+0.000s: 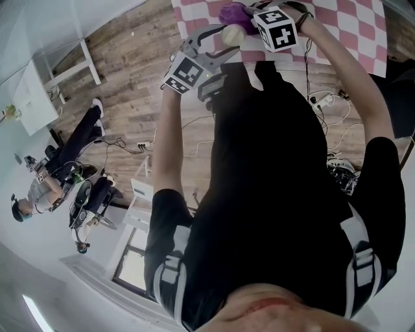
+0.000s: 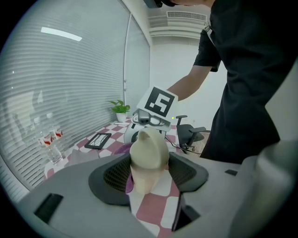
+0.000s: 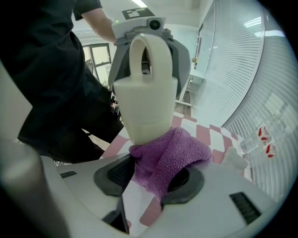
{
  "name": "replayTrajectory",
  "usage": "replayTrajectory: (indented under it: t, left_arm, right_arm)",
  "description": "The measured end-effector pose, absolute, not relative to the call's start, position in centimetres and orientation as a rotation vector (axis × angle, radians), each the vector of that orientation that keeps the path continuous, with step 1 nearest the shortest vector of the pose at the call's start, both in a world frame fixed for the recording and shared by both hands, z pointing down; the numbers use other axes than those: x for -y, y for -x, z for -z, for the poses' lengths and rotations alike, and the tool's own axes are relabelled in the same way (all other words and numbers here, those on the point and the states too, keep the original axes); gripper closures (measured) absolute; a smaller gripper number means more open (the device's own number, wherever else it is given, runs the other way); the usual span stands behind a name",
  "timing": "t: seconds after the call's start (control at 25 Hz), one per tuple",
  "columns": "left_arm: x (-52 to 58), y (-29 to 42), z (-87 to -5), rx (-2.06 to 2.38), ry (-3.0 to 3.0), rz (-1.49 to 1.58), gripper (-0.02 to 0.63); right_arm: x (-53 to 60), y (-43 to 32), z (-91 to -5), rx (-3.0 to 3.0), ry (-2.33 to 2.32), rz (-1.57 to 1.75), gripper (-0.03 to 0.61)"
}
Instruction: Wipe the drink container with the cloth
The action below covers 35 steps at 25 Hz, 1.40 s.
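A cream drink container (image 2: 149,158) with a loop handle stands upright between the pads of my left gripper (image 2: 149,173), which is shut on its body. In the right gripper view the same container (image 3: 146,102) rises in front of me, its base resting against a purple cloth (image 3: 170,155). My right gripper (image 3: 151,175) is shut on that cloth, which bunches between its pads and touches the container's lower part. In the head view both grippers meet over the table edge, with the container (image 1: 232,35) and the cloth (image 1: 235,13) between them.
The table carries a pink and white checked tablecloth (image 2: 156,204). On it lie a black tablet (image 2: 97,139), clear water bottles (image 2: 51,144) and a potted plant (image 2: 120,108). An office chair (image 2: 188,132) stands beyond. Cables (image 1: 324,104) lie on the wooden floor.
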State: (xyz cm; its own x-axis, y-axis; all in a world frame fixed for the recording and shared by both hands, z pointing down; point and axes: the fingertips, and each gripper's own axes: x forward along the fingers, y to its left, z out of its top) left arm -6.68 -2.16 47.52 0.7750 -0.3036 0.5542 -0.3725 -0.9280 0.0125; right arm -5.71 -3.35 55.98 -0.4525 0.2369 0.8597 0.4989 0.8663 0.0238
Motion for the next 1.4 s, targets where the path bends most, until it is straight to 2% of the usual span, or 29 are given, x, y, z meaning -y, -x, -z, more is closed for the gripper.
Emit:
replayTrajectory:
  t: [0.32,0.96,1.4]
  left_arm:
    - [3.1,7.3,-47.4,0.639,-2.771,-0.773,0.337]
    - [7.9,9.4,-47.7,0.932,-2.350,-0.533,0.339]
    - [9.8,10.5,-47.9,1.056,-2.129,-0.411,0.339]
  right_arm:
    - [3.5,6.4,-52.3,2.188,0.422,0.304,0.399]
    - [4.3,6.8,-52.2,2.362,-0.168,0.013,0.399]
    - [4.3,7.0,-51.0,2.385,-0.337,-0.134,0.416]
